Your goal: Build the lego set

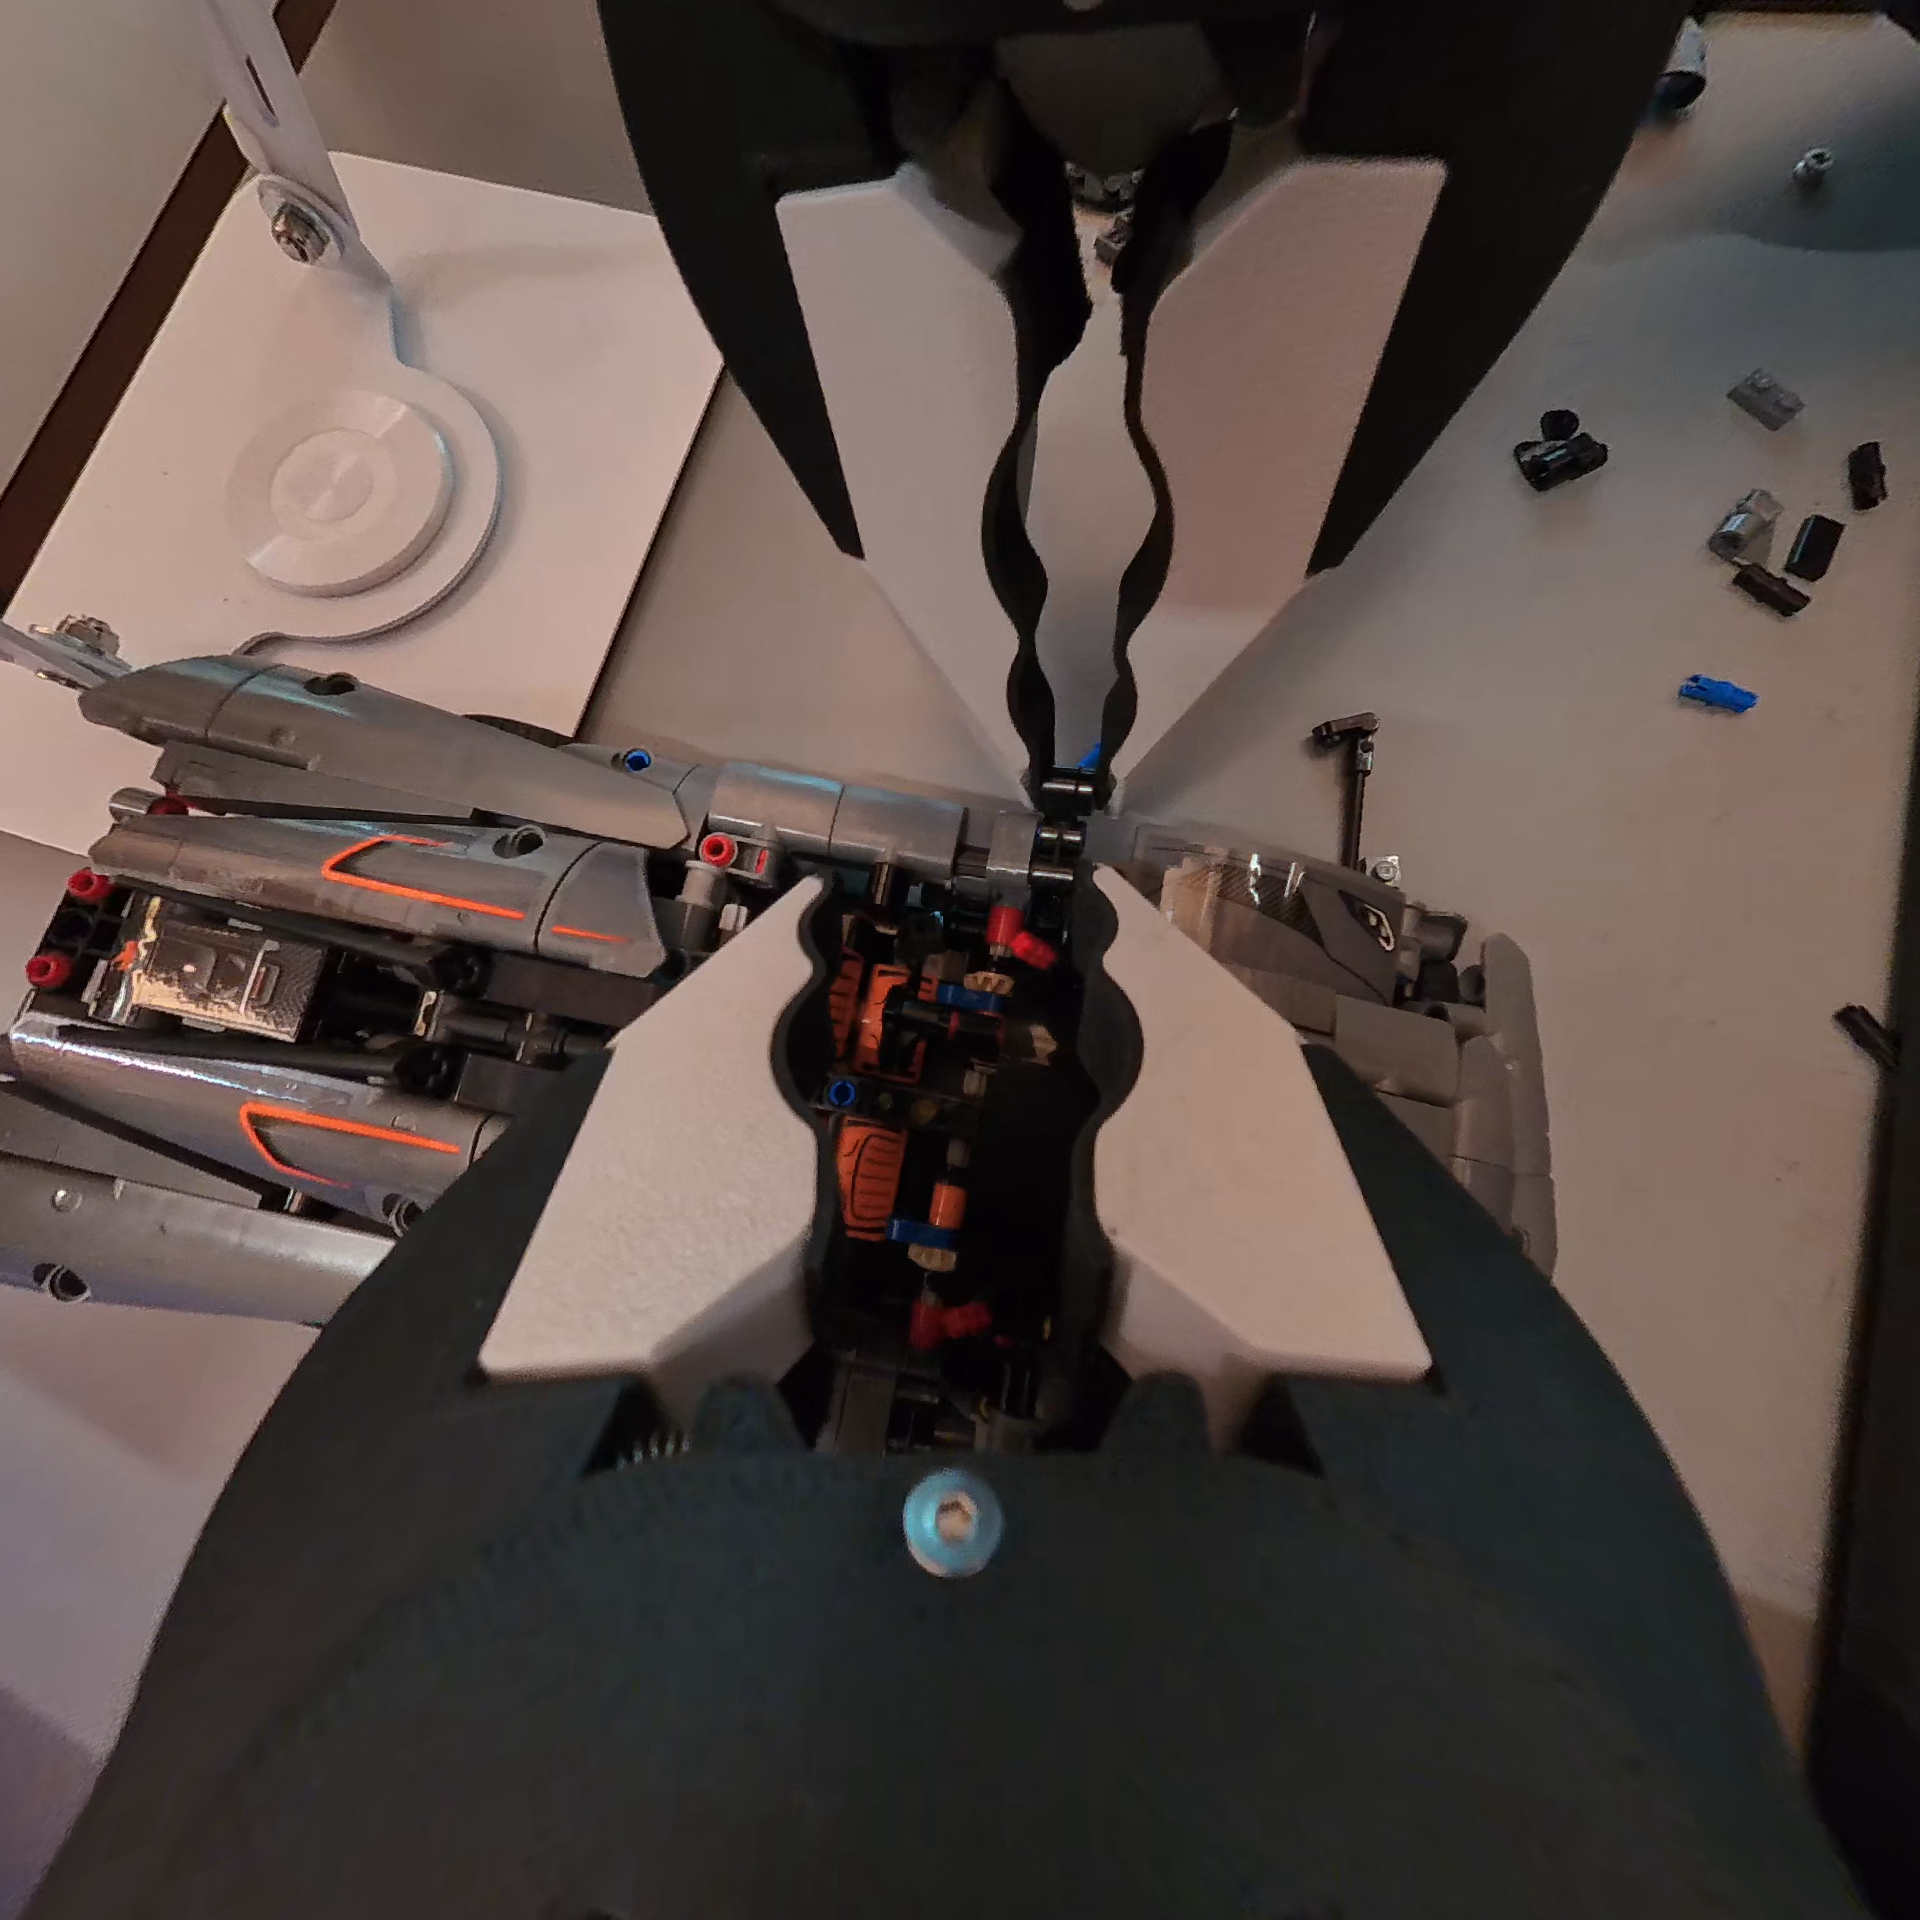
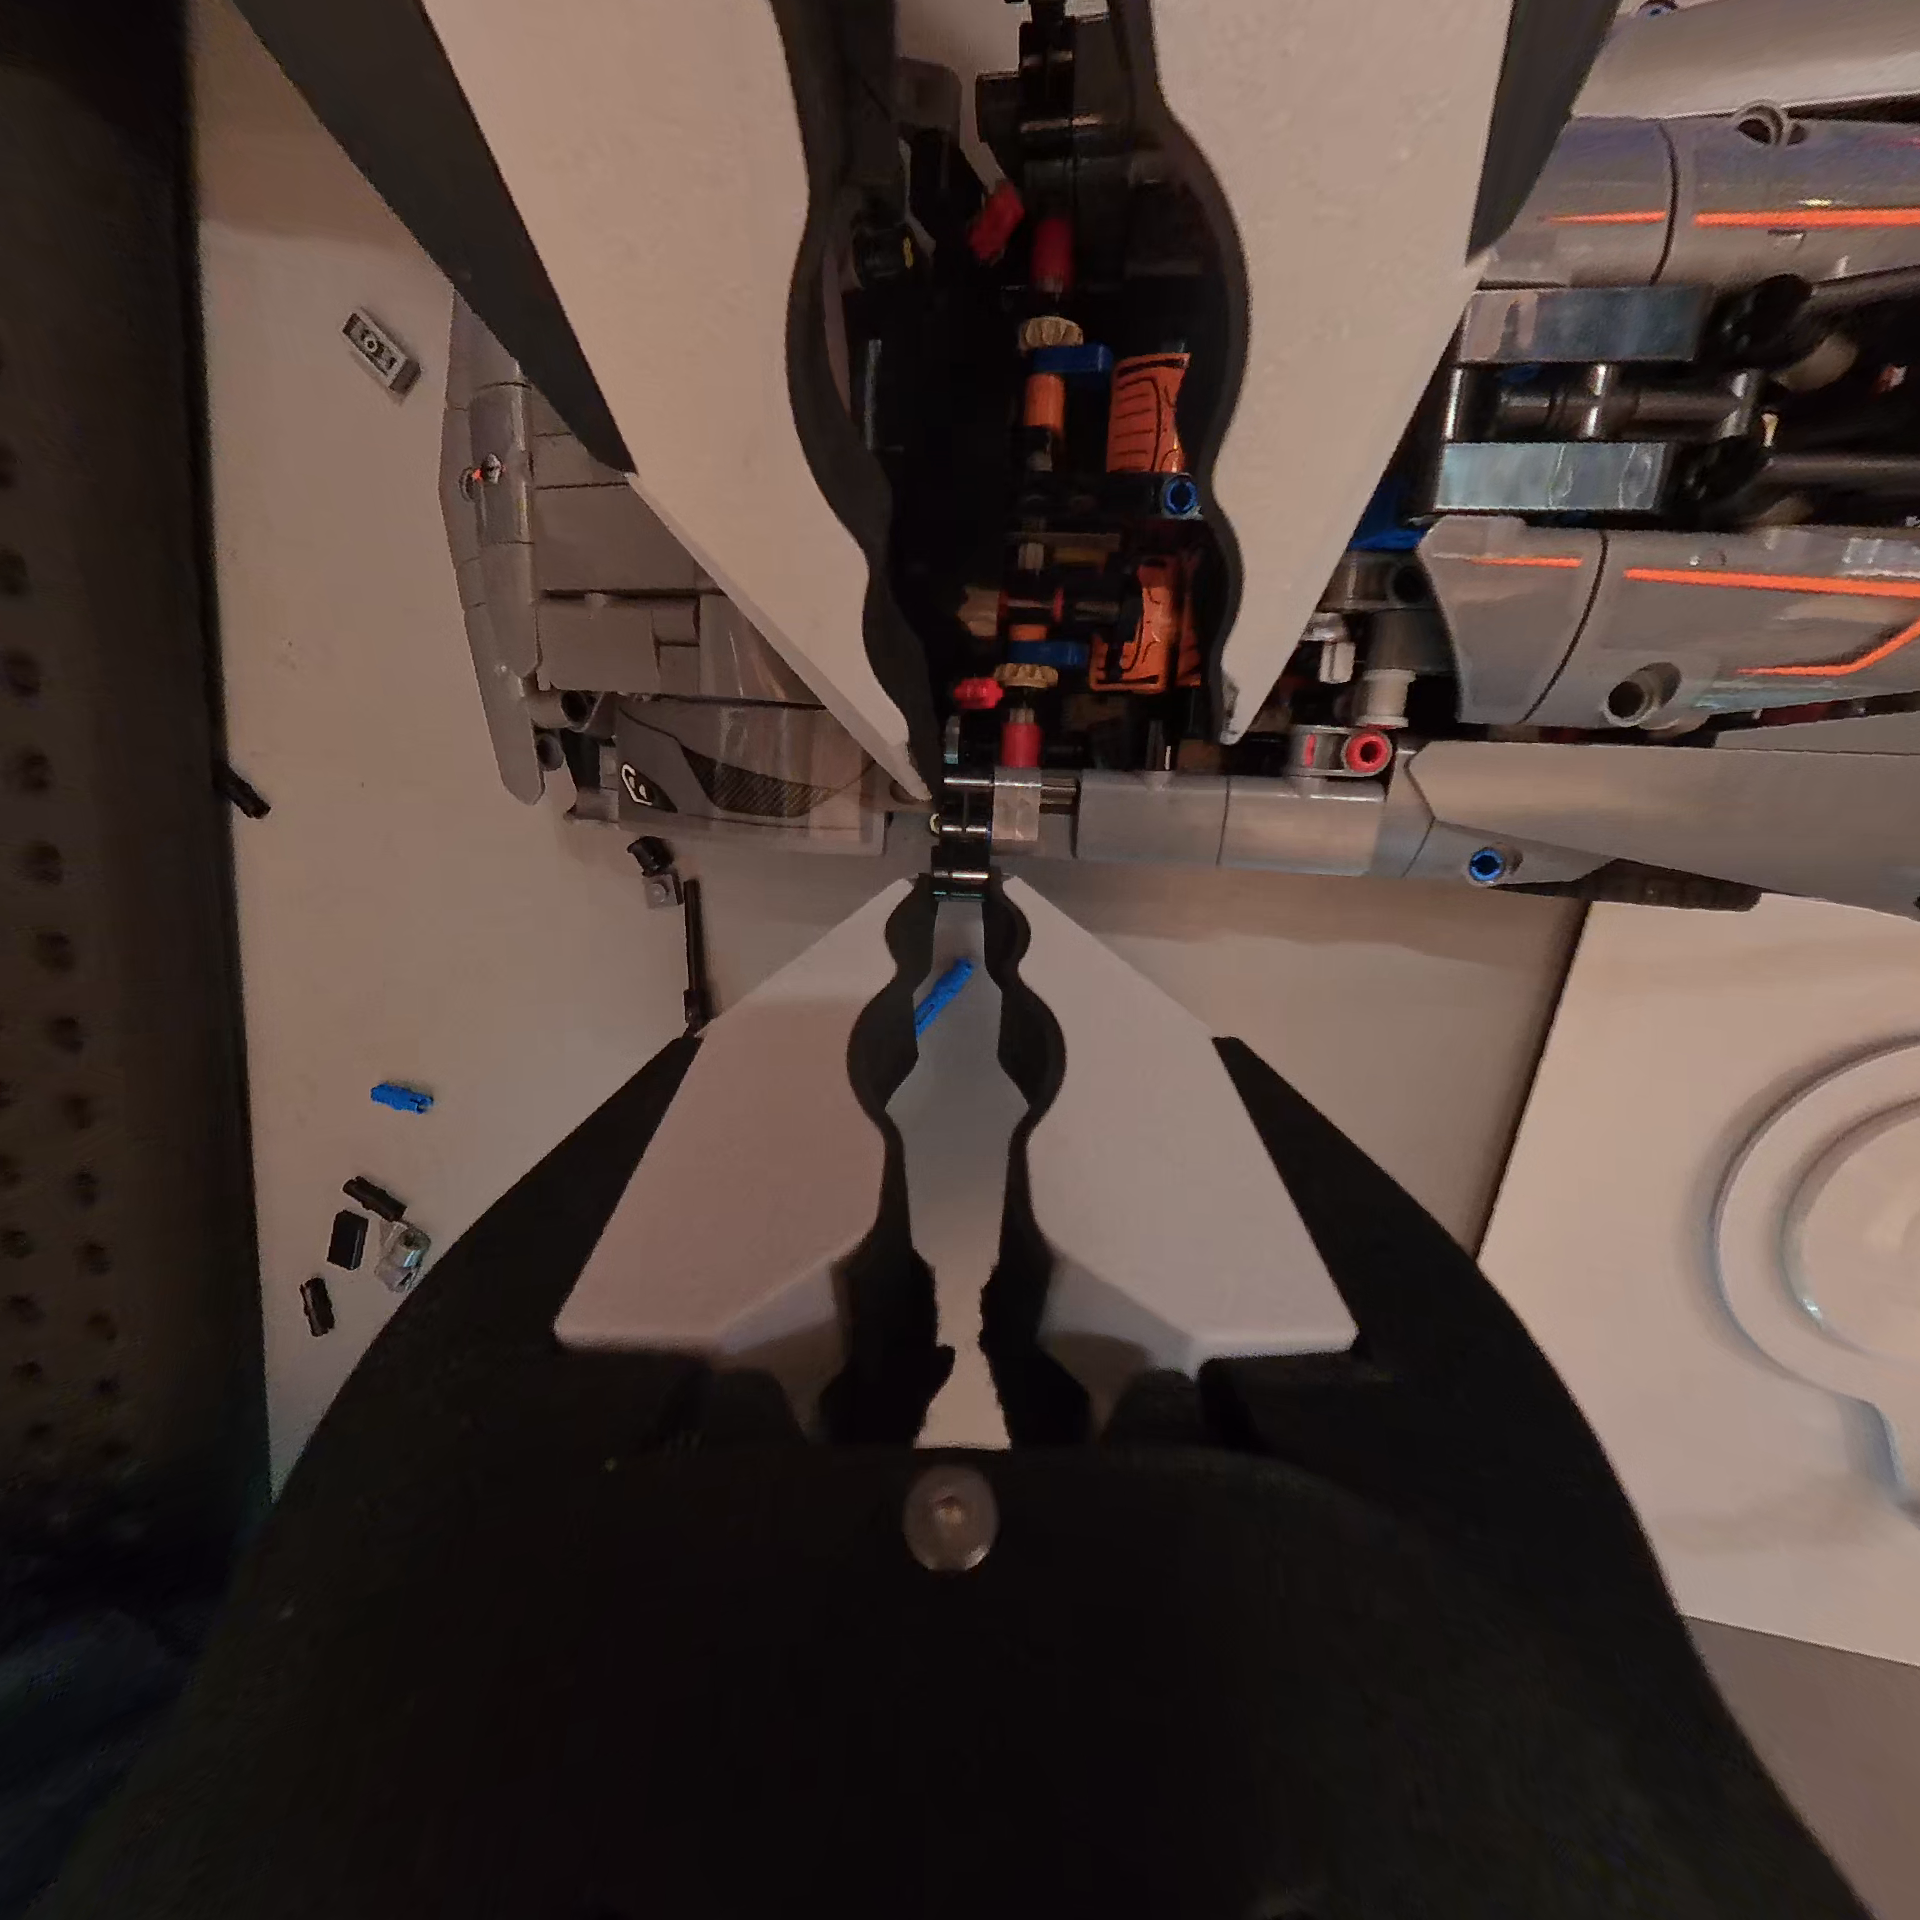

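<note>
The right gripper (image 2: 958, 902) pinches a small black connector (image 2: 958, 847) against the grey lego car (image 2: 1226, 821) at twelve o'clock; the left gripper (image 1: 956, 894), wide open, straddles the body; push squarely, brace the car.

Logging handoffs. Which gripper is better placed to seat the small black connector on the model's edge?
Right, probably. The right gripper is shut on the black connector at the grey model edge, so it need only push. The left gripper stands open over the model's interior, holding nothing.
</note>
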A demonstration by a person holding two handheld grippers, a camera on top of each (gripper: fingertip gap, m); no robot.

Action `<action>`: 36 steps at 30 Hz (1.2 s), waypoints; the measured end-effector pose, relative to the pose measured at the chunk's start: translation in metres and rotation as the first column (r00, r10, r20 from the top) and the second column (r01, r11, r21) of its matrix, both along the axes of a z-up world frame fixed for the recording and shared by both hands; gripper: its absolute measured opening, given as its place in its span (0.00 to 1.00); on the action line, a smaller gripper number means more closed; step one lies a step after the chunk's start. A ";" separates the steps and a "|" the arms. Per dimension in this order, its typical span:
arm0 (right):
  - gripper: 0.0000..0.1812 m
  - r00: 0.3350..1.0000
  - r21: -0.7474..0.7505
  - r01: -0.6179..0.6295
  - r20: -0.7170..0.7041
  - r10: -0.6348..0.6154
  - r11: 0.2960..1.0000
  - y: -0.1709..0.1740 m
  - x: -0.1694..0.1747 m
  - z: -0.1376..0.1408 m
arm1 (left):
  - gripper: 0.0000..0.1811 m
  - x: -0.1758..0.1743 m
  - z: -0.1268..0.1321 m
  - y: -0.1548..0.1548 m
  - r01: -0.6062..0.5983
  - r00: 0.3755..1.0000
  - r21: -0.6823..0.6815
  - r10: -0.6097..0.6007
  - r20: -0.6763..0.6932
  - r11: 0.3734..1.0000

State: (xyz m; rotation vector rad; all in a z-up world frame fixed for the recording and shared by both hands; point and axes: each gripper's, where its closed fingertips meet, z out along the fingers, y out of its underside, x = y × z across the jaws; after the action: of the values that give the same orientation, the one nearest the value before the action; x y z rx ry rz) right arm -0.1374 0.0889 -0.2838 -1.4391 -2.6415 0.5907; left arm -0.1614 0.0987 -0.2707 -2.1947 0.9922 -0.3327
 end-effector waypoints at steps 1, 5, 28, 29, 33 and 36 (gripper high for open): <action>0.04 1.000 0.000 -0.001 0.002 0.001 1.000 0.000 0.000 0.000 | 0.23 0.000 0.000 0.000 0.001 1.000 -0.001 -0.001 0.006 1.000; 0.04 1.000 0.008 -0.004 -0.003 0.004 1.000 0.001 0.001 0.000 | 0.21 0.003 0.000 0.000 0.018 1.000 0.009 -0.018 0.012 1.000; 0.04 1.000 0.002 -0.007 -0.011 0.007 1.000 0.002 -0.002 -0.001 | 0.21 0.004 -0.001 0.001 0.021 0.999 0.010 -0.021 0.047 1.000; 0.04 1.000 0.003 -0.008 -0.011 0.008 1.000 0.002 -0.001 -0.001 | 0.21 0.004 -0.001 0.001 0.021 0.999 0.009 -0.021 0.049 1.000; 0.04 1.000 -0.003 -0.007 -0.009 0.007 1.000 0.003 -0.001 -0.002 | 0.22 0.004 0.000 0.000 0.018 0.998 0.006 -0.018 0.060 1.000; 0.04 1.000 -0.003 -0.006 -0.006 0.006 1.000 0.004 -0.001 -0.002 | 0.22 0.002 0.000 -0.001 0.019 0.998 0.002 -0.019 0.062 1.000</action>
State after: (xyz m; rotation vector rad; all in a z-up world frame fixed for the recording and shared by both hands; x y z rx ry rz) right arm -0.1380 0.0925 -0.2858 -1.4287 -2.6429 0.5991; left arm -0.1593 0.0974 -0.2705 -2.1620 0.9799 -0.4067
